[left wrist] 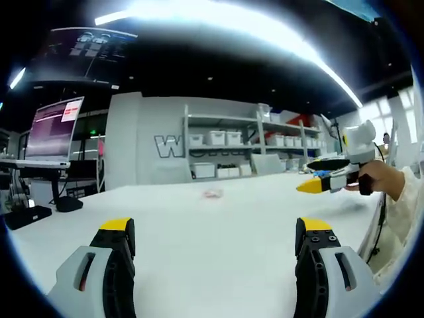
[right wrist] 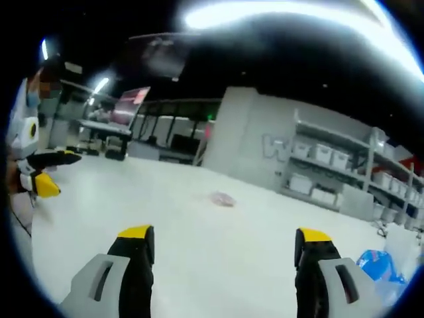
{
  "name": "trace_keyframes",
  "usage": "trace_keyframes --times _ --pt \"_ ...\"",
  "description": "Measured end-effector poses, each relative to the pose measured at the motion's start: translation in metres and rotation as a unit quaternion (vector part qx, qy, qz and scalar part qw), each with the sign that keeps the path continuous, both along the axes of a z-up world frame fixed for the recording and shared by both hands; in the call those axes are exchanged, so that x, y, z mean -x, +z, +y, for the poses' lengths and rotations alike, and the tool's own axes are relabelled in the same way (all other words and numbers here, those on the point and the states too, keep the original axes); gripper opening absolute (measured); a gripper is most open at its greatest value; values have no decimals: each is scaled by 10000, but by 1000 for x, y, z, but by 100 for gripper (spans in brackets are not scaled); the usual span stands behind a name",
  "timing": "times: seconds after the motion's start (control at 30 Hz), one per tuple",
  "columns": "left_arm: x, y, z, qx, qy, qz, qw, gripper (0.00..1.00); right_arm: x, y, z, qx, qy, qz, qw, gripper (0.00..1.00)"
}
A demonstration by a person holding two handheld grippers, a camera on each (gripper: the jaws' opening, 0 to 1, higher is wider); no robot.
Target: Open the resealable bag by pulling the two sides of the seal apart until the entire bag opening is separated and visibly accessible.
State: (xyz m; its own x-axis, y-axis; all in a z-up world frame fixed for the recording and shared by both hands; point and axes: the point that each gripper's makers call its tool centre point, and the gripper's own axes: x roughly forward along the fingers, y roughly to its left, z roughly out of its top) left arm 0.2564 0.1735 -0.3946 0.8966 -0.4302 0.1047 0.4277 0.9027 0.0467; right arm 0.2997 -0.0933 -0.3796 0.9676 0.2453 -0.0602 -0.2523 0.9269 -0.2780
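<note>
A: What does the left gripper view show?
B: The left gripper, jaws spread wide and holding nothing, above a white table. The small bag lies far off near mid-table. The right gripper enters from the right, held by a hand; its jaws I cannot tell.

A: And the right gripper view?
B: The right gripper is spread too, empty. The bag lies well ahead on the table. The left gripper shows at the left edge.
</note>
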Motion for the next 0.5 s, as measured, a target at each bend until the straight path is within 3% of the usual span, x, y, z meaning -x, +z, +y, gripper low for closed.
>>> trace_keyframes --times 0.13,0.37,0.5 --pt "-1 2 2 -6 16 -12 10000 100 9 3 -6 -143 -26 30 9999 88" --pt "-2 6 1 -8 21 -68 10000 100 25 7 -16 -57 -320 -25 9995 88" --pt "-2 4 2 7 26 -51 10000 100 33 3 -22 -283 -469 -7 9985 88"
